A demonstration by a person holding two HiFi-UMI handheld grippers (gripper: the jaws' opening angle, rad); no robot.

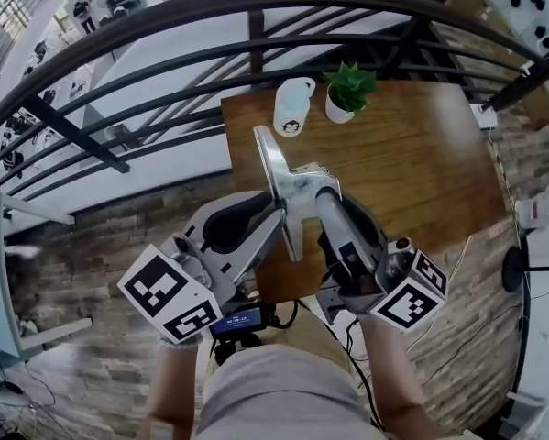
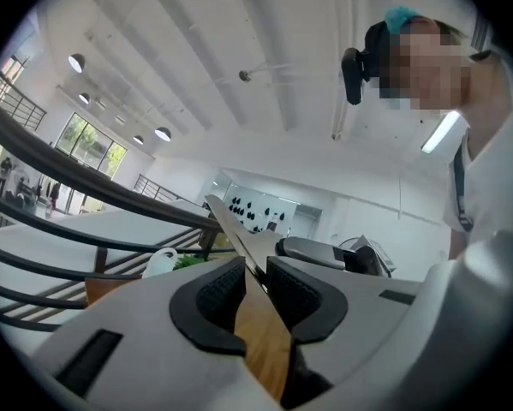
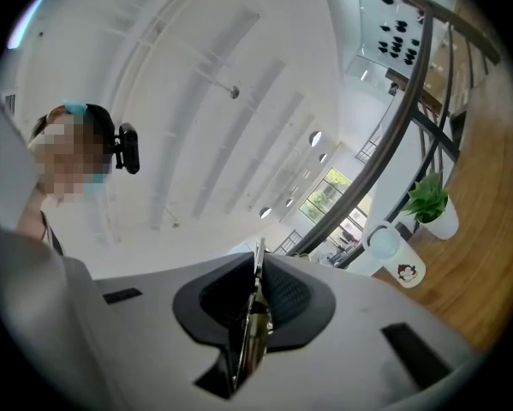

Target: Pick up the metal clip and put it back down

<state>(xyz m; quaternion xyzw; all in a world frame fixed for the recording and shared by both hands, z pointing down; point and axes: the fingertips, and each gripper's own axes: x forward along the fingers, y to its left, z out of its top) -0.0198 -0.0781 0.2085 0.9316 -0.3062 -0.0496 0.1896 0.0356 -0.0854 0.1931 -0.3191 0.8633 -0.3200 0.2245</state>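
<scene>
The metal clip (image 1: 288,183) is a long shiny steel piece held in the air above the near edge of the wooden table (image 1: 421,172). Both grippers point up at it. My left gripper (image 1: 276,216) is shut on it from the left, and my right gripper (image 1: 324,195) is shut on it from the right. In the left gripper view the clip (image 2: 239,234) is a flat blade pinched between the black pads of the left gripper (image 2: 256,291). The right gripper view has the clip (image 3: 259,264) edge-on, clamped in the right gripper (image 3: 253,305).
A white mug (image 1: 292,106) with a printed figure and a small potted plant (image 1: 349,90) stand at the table's far edge. Black curved railings (image 1: 164,26) run behind the table. Brick floor (image 1: 91,246) lies to the left; cables trail at the right.
</scene>
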